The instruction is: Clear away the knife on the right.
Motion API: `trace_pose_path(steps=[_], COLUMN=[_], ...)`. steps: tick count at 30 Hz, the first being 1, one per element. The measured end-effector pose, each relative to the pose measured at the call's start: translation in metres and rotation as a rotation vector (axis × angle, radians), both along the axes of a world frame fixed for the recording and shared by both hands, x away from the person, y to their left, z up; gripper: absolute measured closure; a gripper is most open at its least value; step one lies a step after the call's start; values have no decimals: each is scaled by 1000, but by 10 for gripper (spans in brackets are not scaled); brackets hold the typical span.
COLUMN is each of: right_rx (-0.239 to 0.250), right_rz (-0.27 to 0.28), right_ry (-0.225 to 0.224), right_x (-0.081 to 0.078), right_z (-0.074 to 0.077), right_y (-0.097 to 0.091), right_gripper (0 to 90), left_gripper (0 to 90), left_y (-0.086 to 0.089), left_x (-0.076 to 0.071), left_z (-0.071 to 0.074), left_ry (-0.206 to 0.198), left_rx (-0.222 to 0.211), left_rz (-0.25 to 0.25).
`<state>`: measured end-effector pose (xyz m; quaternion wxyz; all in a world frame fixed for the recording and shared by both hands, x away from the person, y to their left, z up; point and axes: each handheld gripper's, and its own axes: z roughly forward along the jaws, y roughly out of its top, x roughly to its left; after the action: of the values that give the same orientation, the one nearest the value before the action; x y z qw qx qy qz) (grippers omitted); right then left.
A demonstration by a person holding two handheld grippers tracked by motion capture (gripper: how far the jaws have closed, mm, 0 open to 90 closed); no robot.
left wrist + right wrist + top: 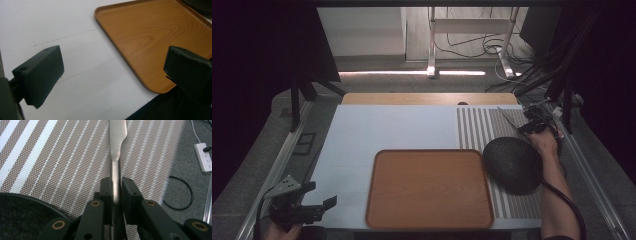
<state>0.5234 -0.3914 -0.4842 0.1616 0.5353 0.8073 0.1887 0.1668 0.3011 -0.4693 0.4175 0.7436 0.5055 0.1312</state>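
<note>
A silver table knife [117, 135] has its handle between the pads of my right gripper [116, 187], which is shut on it. Its blade points away over a brown-and-white striped placemat [62, 157]. From above, the right gripper [532, 125] is at the mat's far right corner, with the knife [510, 116] angled to the far left. A dark round bowl [512, 164] sits on the placemat [477, 127] just nearer than that hand. My left gripper [319, 205] is at the table's near left corner, its jaws open and wide apart with nothing between them [112, 72].
A wooden tray [429, 187] lies bare in the near middle of the white table top [382, 130], its corner [155, 37] ahead of the left jaws. A power strip [203, 157] and cable [182, 195] lie on the grey floor beyond the right edge.
</note>
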Motion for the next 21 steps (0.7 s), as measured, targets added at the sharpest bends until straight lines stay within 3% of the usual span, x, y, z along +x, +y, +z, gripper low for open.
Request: trace_pose_path(steps=[8, 21], right_rx=[44, 119], right_rz=[-45, -21], right_ry=[-34, -84], right_x=[-9, -29], right_z=[11, 28], right_y=[-18, -8], right_gripper=[803, 802], left_gripper=[29, 29], left_y=[0, 0], left_x=[0, 0], left_z=[0, 0], left_ry=[-1, -4], left_rx=[0, 2], left_rz=[0, -2])
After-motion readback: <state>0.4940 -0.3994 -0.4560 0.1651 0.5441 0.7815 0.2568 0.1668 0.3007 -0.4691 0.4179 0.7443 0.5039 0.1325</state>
